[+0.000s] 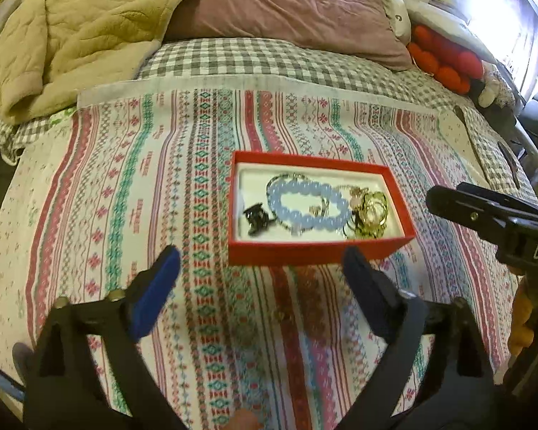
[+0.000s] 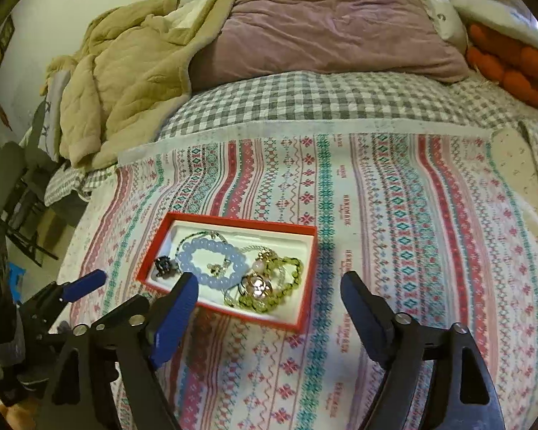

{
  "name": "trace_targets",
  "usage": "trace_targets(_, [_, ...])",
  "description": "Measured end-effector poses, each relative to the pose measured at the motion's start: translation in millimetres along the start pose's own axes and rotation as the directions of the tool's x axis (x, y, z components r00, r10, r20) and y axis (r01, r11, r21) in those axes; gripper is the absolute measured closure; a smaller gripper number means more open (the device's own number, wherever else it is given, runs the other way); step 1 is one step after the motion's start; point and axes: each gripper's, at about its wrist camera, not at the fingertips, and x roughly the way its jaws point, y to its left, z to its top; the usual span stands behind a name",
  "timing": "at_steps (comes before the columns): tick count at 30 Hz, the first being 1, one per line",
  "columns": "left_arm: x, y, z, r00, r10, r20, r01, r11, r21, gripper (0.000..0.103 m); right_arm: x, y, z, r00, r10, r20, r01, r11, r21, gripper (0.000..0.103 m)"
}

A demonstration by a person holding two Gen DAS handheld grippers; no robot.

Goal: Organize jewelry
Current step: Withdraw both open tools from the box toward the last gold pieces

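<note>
Both my claws hang spread wide and empty: left gripper [image 1: 260, 268], right gripper [image 2: 269, 292]. The red box [image 2: 306, 288] sits at twelve o'clock off my left, eleven off my right, with the blue bead bracelet [image 2: 211, 263], gold pieces [image 2: 269, 286] and a dark clip [image 1: 255, 219] heaped inside, likely gathered there for sorting. It rests on a striped patterned cloth [image 1: 143, 197] on a bed; quilt [image 2: 125, 79] and mauve pillow [image 2: 333, 21] lie beyond.

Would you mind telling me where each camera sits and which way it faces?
Left wrist: on the left gripper, looking along its open blue fingers at the red box; the right gripper enters at right.
Right wrist: on the right gripper, open, facing the box from its right; the left gripper shows at left.
Shared: box, blue bead bracelet, patterned cloth, mauve pillow.
</note>
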Motion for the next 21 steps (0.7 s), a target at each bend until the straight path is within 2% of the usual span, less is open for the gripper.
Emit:
trace_targets(6, [-8.8,-1.5,-12.7,0.999,0.033,-0.013,-0.032,0.999,0.017,0.001,-8.1,4.0,-17.6,0.999,-0.034,-0.016,0.034,0.998,-0.044,0.012])
trace_targets(7, [-8.7,-1.6,-15.4,0.999,0.039,-0.022,-0.039,0.999,0.021,0.001,-8.4,4.2,-20.7,0.999,-0.046,-0.023,0.045,0.998,-0.050,0.009])
trace_targets(8, [-8.5,-1.7,-17.7,0.999,0.043,-0.031,-0.042,0.999,0.023,0.001,-8.5,3.5,-24.1,0.998,-0.057,-0.031,0.056,0.997,-0.051,0.000])
trace_targets(21, [2.3,8.5,-47.5,0.992,0.053,-0.118,-0.048,0.998,0.047,0.001,-1.1,-1.3,-54.6,0.991,-0.095,-0.095,0.086,0.992,-0.096,0.000])
